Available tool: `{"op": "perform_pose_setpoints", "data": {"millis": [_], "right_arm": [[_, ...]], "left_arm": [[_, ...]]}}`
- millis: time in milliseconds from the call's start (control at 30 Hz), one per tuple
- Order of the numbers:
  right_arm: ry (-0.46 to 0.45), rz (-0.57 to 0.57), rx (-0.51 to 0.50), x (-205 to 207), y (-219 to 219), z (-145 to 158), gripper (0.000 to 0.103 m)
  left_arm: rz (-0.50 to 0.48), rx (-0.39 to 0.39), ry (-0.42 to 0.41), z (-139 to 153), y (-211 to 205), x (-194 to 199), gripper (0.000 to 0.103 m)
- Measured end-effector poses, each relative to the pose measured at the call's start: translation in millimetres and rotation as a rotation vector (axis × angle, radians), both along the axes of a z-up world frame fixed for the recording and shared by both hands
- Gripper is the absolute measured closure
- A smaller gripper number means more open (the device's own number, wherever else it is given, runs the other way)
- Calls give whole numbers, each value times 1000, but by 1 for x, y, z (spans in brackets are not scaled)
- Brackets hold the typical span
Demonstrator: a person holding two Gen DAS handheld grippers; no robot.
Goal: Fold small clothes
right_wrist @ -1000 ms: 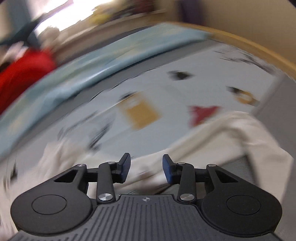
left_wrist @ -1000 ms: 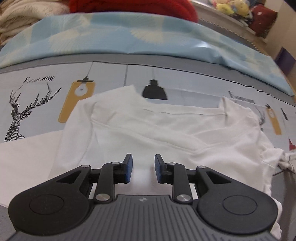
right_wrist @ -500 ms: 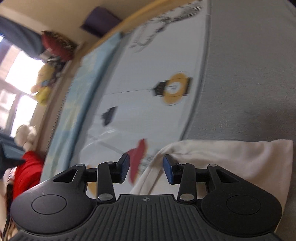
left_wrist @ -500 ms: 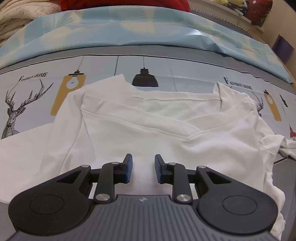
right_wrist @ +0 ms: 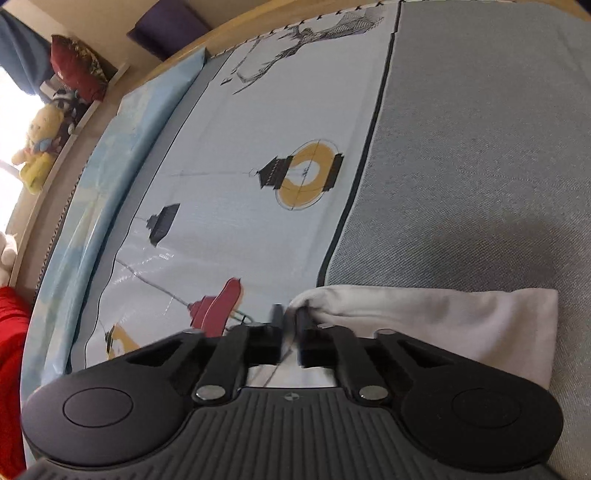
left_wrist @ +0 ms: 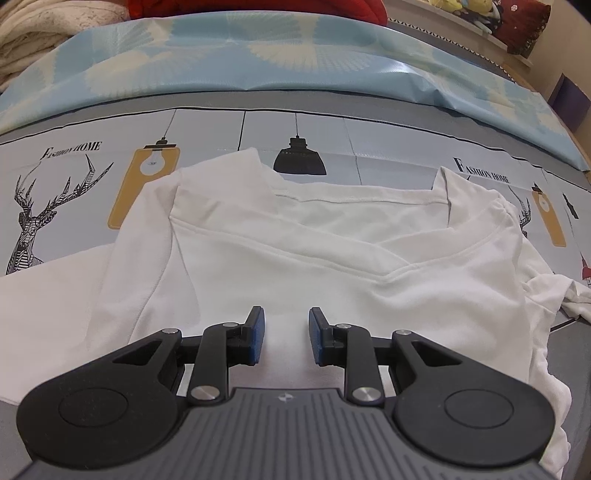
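A white T-shirt (left_wrist: 295, 266) lies spread on the printed bed cover (left_wrist: 332, 129), neckline away from me. My left gripper (left_wrist: 283, 332) hovers open and empty over the shirt's middle. In the right wrist view, my right gripper (right_wrist: 289, 326) has its jaws nearly together at the edge of the shirt's white sleeve (right_wrist: 443, 321), which lies on the grey sheet (right_wrist: 480, 166). The narrow gap between the jaws is blurred, so a grip on the cloth cannot be confirmed.
A light blue blanket (left_wrist: 295, 55) runs along the far side, with a red garment (left_wrist: 258, 7) and cream knitwear (left_wrist: 37, 33) behind it. Stuffed toys (right_wrist: 37, 147) sit on a ledge by the window. A wooden bed edge (right_wrist: 258, 22) bounds the cover.
My right gripper's jaws have closed from wide open to nearly together at the sleeve's edge. My left gripper has held almost still, open above the shirt.
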State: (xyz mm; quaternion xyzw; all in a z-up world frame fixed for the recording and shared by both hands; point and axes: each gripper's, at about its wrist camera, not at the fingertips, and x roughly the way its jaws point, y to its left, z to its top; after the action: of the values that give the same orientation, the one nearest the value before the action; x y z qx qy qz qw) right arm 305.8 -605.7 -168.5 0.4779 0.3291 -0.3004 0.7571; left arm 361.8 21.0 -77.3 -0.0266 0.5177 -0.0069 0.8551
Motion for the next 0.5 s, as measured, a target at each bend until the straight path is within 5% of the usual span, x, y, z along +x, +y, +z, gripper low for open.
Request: {"op": "perform_pose_setpoints", "data": {"millis": [100,233,267,367,500], "right_arm": [[-123,7,-157,-2,11,31,101],[-462,23,-476,-25,40,100,101],[-485,16,-511,-30,44,106,101],[-366,-34,-510,-33,44,91,101],[76,-134,-291,-27,16,25,101]], "left_arm": [[6,-2,-5,1,0,0,74],[7,-5,-7,2,0,1,74],[6,-5,-6,1,0,2,74],[0,-6,-4,1,-1,1,74],[-4,-4,-4,0,-1,1,74]]}}
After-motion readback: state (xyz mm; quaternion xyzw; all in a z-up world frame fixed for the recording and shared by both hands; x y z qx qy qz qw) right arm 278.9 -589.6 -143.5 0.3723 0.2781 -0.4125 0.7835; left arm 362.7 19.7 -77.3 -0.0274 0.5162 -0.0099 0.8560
